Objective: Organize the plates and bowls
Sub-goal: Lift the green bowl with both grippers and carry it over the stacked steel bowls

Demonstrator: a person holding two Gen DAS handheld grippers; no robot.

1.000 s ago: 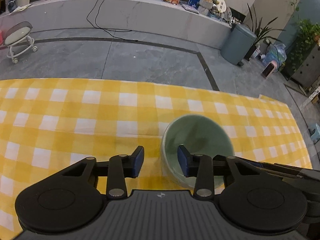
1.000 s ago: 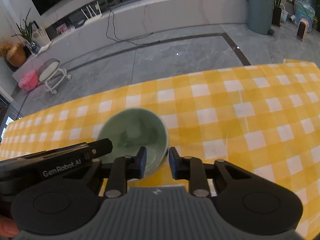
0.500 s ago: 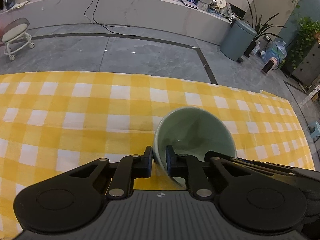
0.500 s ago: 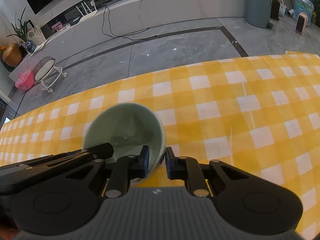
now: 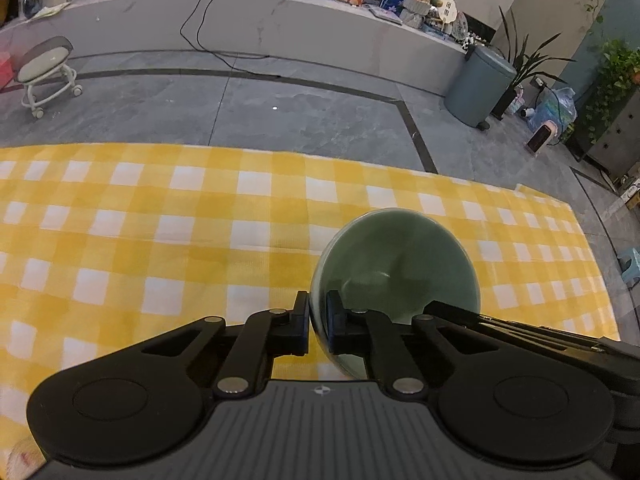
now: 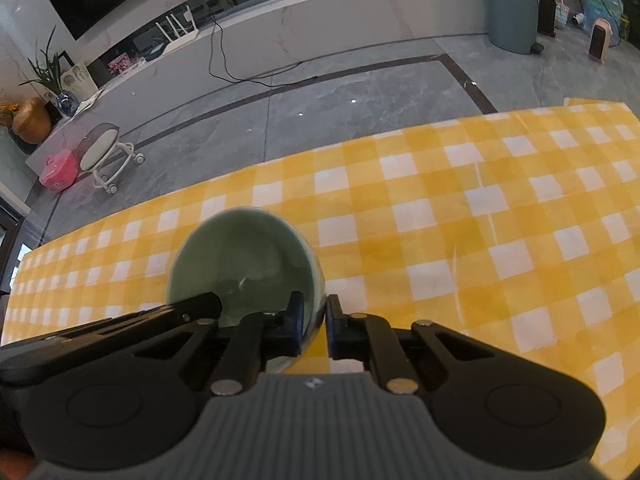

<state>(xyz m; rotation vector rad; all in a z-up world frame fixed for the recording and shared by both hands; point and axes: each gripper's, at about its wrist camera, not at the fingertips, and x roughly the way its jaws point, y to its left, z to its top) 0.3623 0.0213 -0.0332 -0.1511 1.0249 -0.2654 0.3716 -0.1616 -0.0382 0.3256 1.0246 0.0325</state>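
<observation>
I see left hand-held gripper [image 5: 318,328] just clamped onto bowl [image 5: 394,264] left rim; one pad inside, one outside. Right hand-held gripper [image 6: 314,328] likewise just closed on bowl [image 6: 240,256] right rim. A second ago left jaws stood wide. Bowl now tilts toward cameras; probably lift starting. Bowl: pale green glazed ceramic, round, smooth, empty. Beyond: worktop [image 5: 160,220] under yellow-white checked cloth, slightly wrinkled.

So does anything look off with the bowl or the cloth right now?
The green bowl is tipped, not flat on the yellow checked cloth. The left gripper and right gripper each pinch its rim from opposite sides. No spill or damage shows; the bowl looks empty.
</observation>
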